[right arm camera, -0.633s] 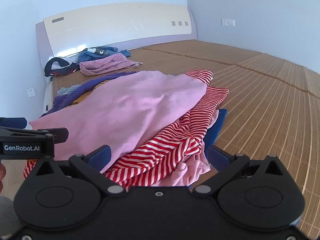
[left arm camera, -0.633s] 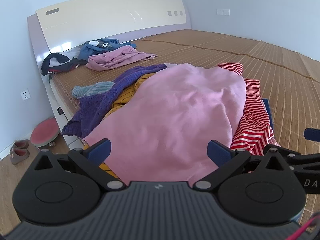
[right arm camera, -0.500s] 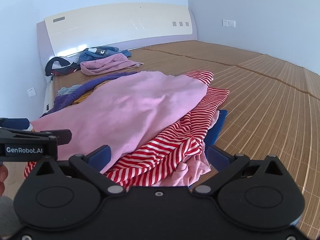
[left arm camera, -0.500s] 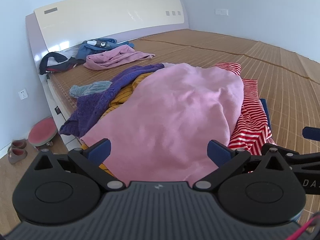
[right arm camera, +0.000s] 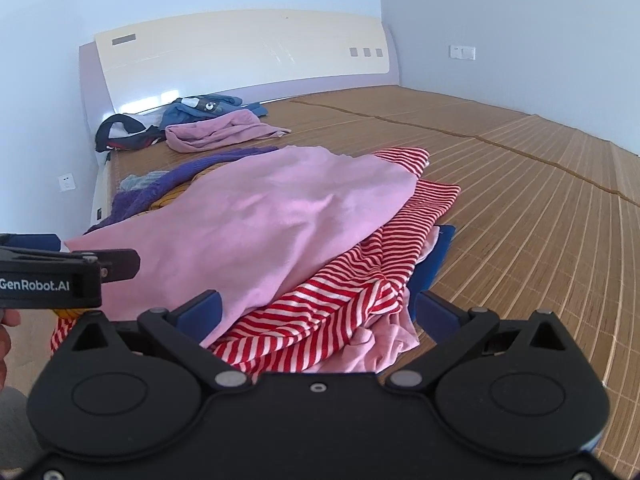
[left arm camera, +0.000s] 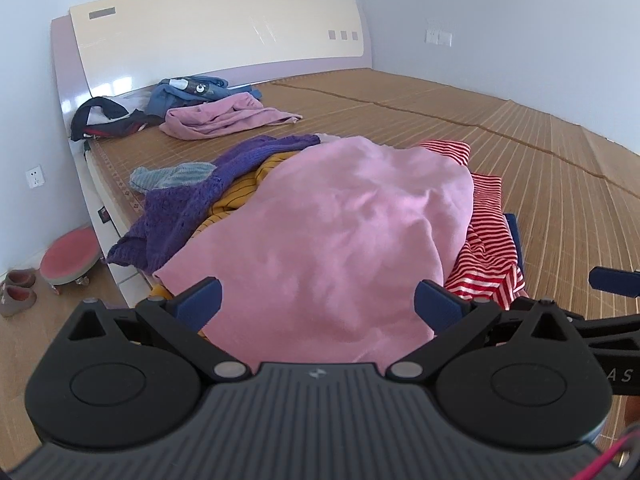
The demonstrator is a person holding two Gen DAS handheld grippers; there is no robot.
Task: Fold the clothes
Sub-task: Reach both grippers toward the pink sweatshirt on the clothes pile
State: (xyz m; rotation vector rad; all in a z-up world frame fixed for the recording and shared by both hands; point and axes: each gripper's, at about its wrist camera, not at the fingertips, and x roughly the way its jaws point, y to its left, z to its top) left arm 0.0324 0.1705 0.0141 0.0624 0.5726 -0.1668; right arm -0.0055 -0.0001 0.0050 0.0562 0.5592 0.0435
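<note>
A heap of clothes lies on the bed's near corner. On top is a pink garment (left arm camera: 340, 232) (right arm camera: 288, 216). A red-and-white striped garment (left arm camera: 488, 252) (right arm camera: 360, 280) sits under it on the right, a purple knit (left arm camera: 192, 204) and a yellow striped piece (left arm camera: 236, 200) on the left. My left gripper (left arm camera: 318, 300) is open just above the pink garment's near edge, holding nothing. My right gripper (right arm camera: 318, 308) is open over the striped garment's near end, also holding nothing. In the right wrist view the left gripper (right arm camera: 60, 268) shows at the left edge.
The bed is covered by a bamboo mat (left arm camera: 520, 152) with a cream headboard (left arm camera: 224, 36). Near the headboard lie a pink garment (left arm camera: 224, 120), a blue one (left arm camera: 192, 88) and a dark one (left arm camera: 104, 120). A red round stool (left arm camera: 68, 256) and shoes (left arm camera: 16, 292) are on the floor.
Both grippers have shifted slightly, so the heap sits a little lower and closer in both views. The clothes have not moved and both grippers stay open.
</note>
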